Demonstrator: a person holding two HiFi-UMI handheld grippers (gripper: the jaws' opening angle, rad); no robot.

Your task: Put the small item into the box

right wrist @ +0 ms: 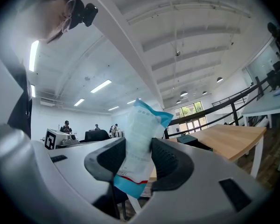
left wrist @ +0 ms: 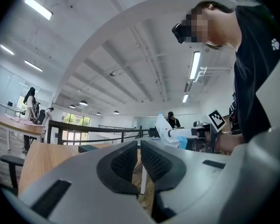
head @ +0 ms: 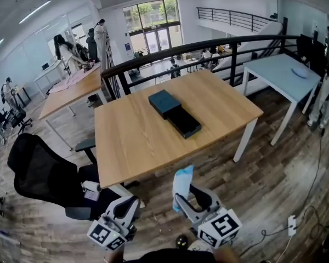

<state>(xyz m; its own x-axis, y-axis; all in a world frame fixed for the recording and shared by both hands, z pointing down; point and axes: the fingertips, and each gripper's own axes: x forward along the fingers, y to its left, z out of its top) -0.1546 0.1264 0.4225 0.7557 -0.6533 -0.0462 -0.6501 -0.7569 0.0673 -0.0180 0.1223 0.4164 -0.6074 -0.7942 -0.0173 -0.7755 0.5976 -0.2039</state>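
Note:
A dark teal box (head: 163, 102) lies on the wooden table (head: 131, 141), its black inner tray (head: 184, 123) slid out toward the near right. Below the table's near edge my right gripper (head: 182, 197) is shut on a small white and blue packet (head: 181, 183), which stands up between the jaws (right wrist: 139, 148). My left gripper (head: 132, 206) hangs at the bottom left, held low with its jaws shut and nothing between them (left wrist: 138, 161). In the left gripper view, the packet (left wrist: 167, 130) shows off to the right.
A black office chair (head: 41, 174) stands at the near left beside the table. A black railing (head: 208, 45) runs behind the table, a white table (head: 282, 70) stands at the right, and another long table (head: 71, 89) with people is at the back left.

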